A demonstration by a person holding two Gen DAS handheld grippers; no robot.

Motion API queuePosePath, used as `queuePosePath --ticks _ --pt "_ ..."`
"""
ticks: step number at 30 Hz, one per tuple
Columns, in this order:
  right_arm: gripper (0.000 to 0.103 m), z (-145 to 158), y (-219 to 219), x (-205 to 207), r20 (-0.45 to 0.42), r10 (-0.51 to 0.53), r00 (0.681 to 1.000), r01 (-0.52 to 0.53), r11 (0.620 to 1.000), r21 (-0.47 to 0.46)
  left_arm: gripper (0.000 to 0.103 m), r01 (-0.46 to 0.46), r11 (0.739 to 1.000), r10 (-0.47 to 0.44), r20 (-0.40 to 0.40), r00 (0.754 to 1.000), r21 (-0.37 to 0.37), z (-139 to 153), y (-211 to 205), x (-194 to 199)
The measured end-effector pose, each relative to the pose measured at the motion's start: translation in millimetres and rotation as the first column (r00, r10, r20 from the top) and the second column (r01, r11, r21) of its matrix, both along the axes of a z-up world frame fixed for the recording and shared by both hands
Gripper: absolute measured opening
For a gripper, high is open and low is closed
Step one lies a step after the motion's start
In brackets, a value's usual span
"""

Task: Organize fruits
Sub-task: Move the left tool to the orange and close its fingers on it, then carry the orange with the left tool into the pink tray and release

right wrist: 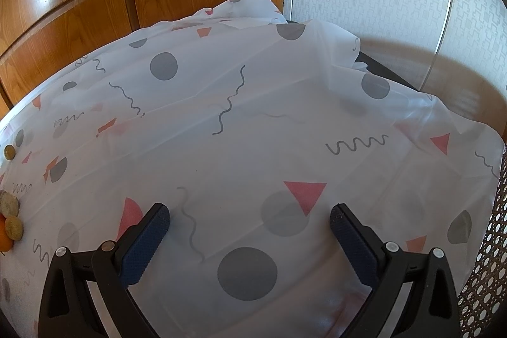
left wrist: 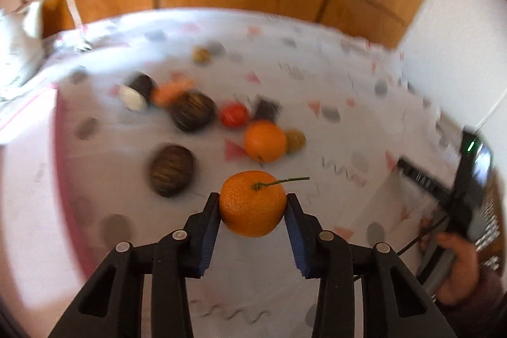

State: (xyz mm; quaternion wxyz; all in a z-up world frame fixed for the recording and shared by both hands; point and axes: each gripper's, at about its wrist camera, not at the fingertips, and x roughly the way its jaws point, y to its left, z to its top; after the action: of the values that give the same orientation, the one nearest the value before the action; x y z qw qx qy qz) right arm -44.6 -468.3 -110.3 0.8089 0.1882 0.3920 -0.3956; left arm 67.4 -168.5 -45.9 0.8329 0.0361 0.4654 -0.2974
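Pinching a stemmed mandarin (left wrist: 252,203) between the blue pads (left wrist: 207,238) of the left tool (left wrist: 253,211), low centre of the left wrist view, lifted clear of the patterned cloth (left wrist: 332,78) on the desk. Left of it, two dark brown ridged fruits (left wrist: 171,175) (left wrist: 192,111); further up the frame, a blurred dark roll with a white end (left wrist: 136,91). Right of those, a small red fruit (left wrist: 234,114), a second orange (left wrist: 265,141) touching a small tan fruit (left wrist: 295,141), and another tan one (left wrist: 202,54) alone near the top of the cloth. At far right, the right hand (left wrist: 458,268) gripping the other tool's handle.

In the right wrist view, fruits only at the left edge: a tan one (right wrist: 12,228) against an orange sliver, another small one (right wrist: 9,151) higher up. Right tool (right wrist: 250,217) spread wide, holding nothing, over bare cloth.

Likely risks, as a judgement: slipping, since only the pad tips meet the round peel at its widest girth; bruising if squeezed harder to compensate; rolling away on release, given the slick, wrinkled cloth; bumping the loose cluster ahead and scattering it; snagging the long stem (left wrist: 285,180) on the right-hand pad.
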Motion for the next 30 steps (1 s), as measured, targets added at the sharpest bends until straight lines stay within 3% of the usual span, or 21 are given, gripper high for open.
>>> queuePosePath --ticks 2,6,14,17,27,30 --pt "0.103 0.3 -0.3 1.9 -0.010 0.000 1.000 0.000 1.000 -0.002 0.041 -0.069 0.996 0.071 0.035 0.997 -0.050 22.2 29.5 6.9" --pt "0.103 0.2 0.0 5.8 -0.022 0.000 1.000 0.000 1.000 -0.007 0.041 -0.236 0.969 0.240 0.062 0.969 -0.069 38.4 91.5 23.0" --pt "0.103 0.1 -0.1 5.7 -0.021 0.000 1.000 0.000 1.000 -0.006 0.041 -0.506 0.862 0.506 0.024 0.862 0.040 4.2 187.7 57.1" --pt "0.103 -0.3 -0.7 6.2 -0.018 0.000 1.000 0.000 1.000 -0.005 0.041 -0.535 0.843 0.535 0.008 0.845 0.063 -6.8 202.7 62.6" --pt "0.103 -1.6 -0.5 6.4 -0.014 -0.001 1.000 0.000 1.000 -0.005 0.042 -0.545 0.835 0.547 -0.004 0.837 0.075 -18.1 203.7 54.6" --pt "0.103 -2.0 -0.7 5.3 -0.011 0.000 1.000 0.000 1.000 -0.005 0.057 -0.555 0.830 0.556 0.007 0.831 0.060 -16.5 208.6 51.0"
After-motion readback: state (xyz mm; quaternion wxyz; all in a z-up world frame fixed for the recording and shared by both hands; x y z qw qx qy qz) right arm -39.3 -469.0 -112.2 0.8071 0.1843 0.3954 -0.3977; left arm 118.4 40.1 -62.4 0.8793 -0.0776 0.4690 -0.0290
